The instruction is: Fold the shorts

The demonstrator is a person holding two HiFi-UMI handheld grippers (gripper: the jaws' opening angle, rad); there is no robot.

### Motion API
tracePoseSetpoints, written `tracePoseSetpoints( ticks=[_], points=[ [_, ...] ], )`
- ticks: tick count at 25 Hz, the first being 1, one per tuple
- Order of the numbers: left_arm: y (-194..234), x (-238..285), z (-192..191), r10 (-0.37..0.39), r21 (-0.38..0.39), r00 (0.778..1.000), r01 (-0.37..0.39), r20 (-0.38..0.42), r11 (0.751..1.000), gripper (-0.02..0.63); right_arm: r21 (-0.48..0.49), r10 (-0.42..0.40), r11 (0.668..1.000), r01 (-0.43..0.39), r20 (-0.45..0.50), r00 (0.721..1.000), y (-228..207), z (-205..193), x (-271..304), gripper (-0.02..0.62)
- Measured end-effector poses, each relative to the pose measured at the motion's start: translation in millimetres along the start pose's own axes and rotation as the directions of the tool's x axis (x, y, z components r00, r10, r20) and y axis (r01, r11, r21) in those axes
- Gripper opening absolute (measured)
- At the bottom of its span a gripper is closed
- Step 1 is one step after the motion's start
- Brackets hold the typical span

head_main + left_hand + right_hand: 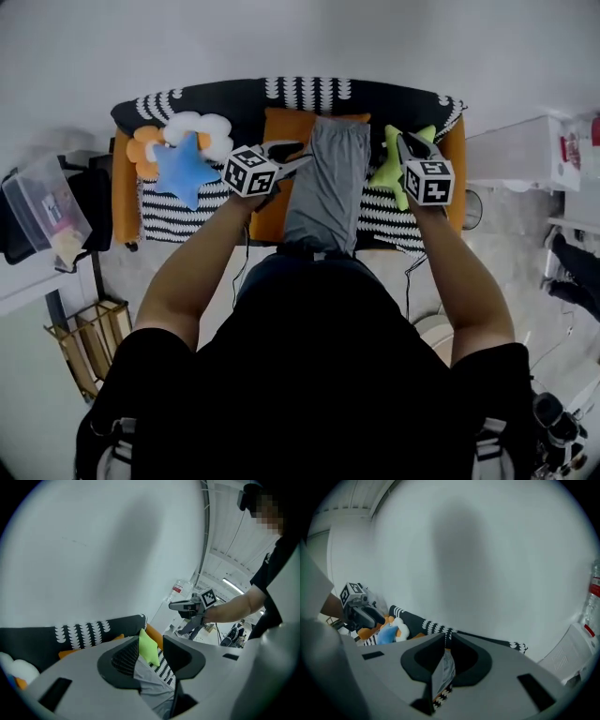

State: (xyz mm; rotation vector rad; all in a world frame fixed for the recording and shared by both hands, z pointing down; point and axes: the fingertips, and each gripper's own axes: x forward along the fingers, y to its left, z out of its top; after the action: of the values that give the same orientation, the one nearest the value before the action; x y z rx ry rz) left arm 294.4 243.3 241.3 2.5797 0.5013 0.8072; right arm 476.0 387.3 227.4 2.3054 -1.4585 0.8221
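Grey shorts (pixel 328 183) on the sofa (pixel 281 94) look soft and light, best pinched at the corners. Left claw (pixel 296 161) gapes empty; right claw (pixel 406 142) barely parted, empty.

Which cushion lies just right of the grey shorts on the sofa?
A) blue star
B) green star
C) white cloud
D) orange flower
B: in the head view the green star cushion lies by the right edge of the grey shorts; the blue star cushion is far left.
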Motion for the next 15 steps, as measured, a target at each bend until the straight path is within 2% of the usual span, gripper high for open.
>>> tracePoseSetpoints(
  ticks=[7,10,15],
  points=[
    [22.2,2.5,-4.3,-0.018,-0.033,1.000,0.018,-0.020,0.999,0.176,0.067,0.017,0.998,-0.015,-0.038,0.999,1.2,-19.9,5.5,0.096],
    [30.0,5.7,-7.1,-0.017,-0.059,1.000,0.015,-0.025,0.998,0.176,0.104,0.058,0.993,-0.049,-0.085,0.995,4.6,-35.4,13.9,0.156],
    [49.1,17.7,-17.5,-0.010,-0.087,0.998,0.004,-0.062,0.996,0.176,0.162,0.101,0.984,-0.079,-0.133,0.986,2.0,-56.7,33.5,0.209]
  ],
)
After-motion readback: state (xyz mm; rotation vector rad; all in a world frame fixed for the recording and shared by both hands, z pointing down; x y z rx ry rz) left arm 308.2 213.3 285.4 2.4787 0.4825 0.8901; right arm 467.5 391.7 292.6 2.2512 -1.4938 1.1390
